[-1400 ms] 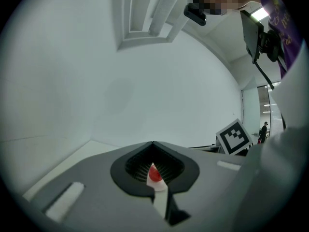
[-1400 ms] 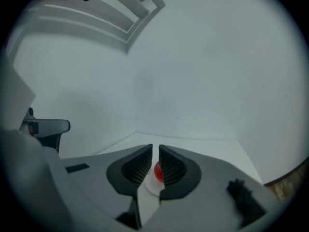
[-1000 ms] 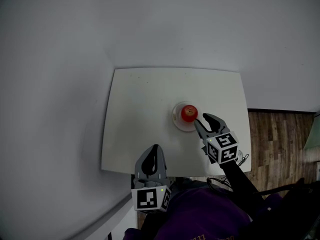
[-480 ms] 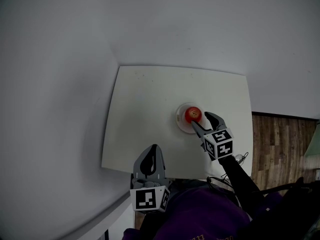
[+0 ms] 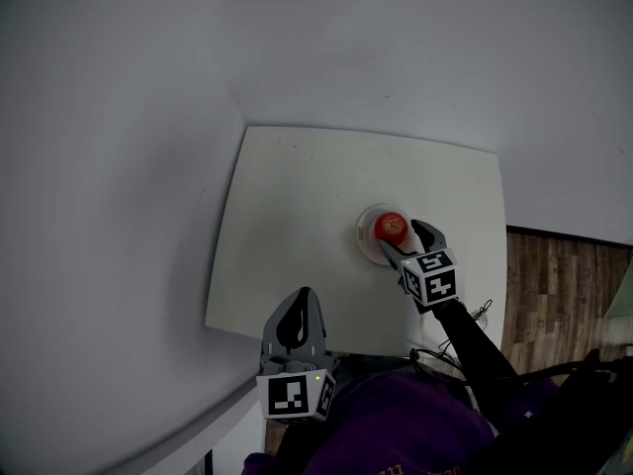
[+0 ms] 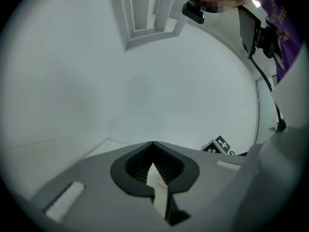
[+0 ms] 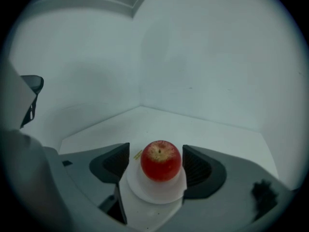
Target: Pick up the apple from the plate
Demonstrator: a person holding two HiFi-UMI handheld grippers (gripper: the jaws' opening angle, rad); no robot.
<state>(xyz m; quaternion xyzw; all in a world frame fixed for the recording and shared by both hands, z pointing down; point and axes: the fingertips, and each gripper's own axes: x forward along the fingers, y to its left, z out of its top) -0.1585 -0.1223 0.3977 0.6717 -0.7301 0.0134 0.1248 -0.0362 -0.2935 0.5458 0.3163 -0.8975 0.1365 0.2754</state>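
Note:
A red apple (image 5: 392, 227) sits upright on a small white plate (image 5: 368, 243) right of the table's middle. In the right gripper view the apple (image 7: 161, 160) stands on the plate (image 7: 153, 191) between my two dark pads (image 7: 118, 162), with a gap on each side. My right gripper (image 5: 407, 241) is open and its jaws have just been opening around the apple without touching it. My left gripper (image 5: 299, 305) hovers at the table's near edge, well away from the plate. Its jaws meet at the tips (image 6: 153, 144) with nothing held.
The white table (image 5: 287, 216) stands in a corner of pale walls. Wooden floor (image 5: 564, 285) shows to its right. A tiny yellowish scrap (image 7: 138, 154) lies on the table just left of the plate. The right gripper's marker cube (image 6: 218, 144) shows in the left gripper view.
My right gripper has moved forward and down towards the plate and its jaws have spread, so they now flank the apple. The left gripper has stayed where it was.

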